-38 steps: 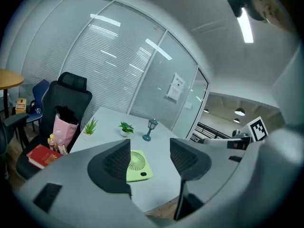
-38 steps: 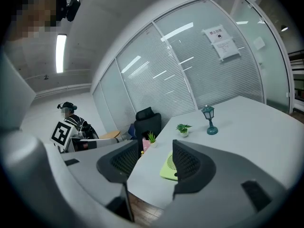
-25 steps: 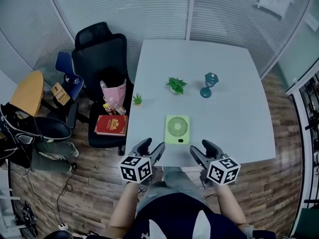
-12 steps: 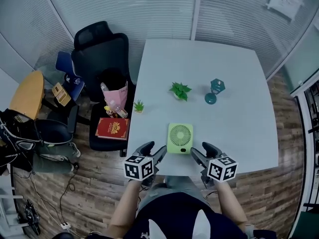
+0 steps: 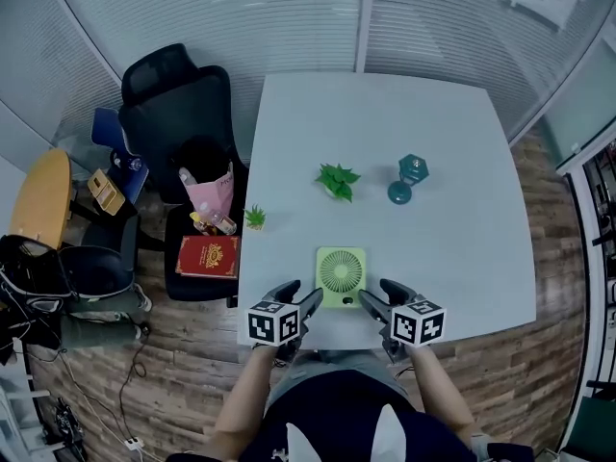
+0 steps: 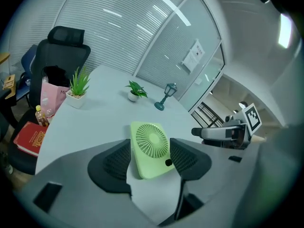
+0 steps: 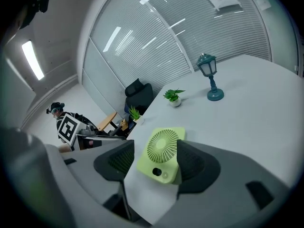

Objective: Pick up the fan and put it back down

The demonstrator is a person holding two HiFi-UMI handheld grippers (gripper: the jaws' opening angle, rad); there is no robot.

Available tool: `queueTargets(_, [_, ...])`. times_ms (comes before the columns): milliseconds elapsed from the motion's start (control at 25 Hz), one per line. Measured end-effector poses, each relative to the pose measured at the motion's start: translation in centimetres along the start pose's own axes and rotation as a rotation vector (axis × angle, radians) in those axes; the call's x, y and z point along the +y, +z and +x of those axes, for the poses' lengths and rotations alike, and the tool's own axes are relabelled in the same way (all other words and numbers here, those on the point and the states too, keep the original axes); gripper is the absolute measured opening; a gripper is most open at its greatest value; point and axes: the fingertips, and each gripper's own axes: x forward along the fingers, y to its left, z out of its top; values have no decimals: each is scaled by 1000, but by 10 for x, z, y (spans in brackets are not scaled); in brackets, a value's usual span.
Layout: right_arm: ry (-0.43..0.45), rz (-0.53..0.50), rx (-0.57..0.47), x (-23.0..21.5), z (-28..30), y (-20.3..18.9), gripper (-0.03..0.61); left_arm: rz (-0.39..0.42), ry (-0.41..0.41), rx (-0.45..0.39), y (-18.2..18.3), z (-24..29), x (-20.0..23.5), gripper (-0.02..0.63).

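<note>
A pale table (image 5: 452, 162) is seen, with a black chair (image 5: 178, 104) at its left side. The green fan (image 5: 341, 275) is laid flat by the table's near edge, flanked by the left gripper (image 5: 302, 292) and the right gripper (image 5: 378, 293) — both are held with jaws spread, nothing clasped. A lamp (image 5: 406, 178) and a potted plant (image 5: 336, 180) are set farther back.

You wear a navy top (image 5: 337, 420) with white marks; your grey left tool (image 5: 299, 298) and right tool (image 5: 382, 297) each bear a black-and-white marker cube (image 5: 273, 323).
</note>
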Motion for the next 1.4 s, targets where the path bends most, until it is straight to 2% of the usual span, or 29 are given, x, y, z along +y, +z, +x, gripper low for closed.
queueTargets(280, [-5,30,88,-17,20,-20,270,-14,-38,100,-20,25,4,250])
queueTargets(520, [13,29,164,-22,35,-32,261,-51,-20,125,-28,37,14,250])
queueTargets(800, [-11,31,224,-35,52,-44,264,-69,-27,172,-39,51,19,250])
queueTargets(1280, [-27,43,294,-43,65,-59,258,-55,-44,228,-48,64,19,245])
queueTargets(1400, [-26,46,306,-44,65,-63,240,-51,-55,242,-50,66,17,231])
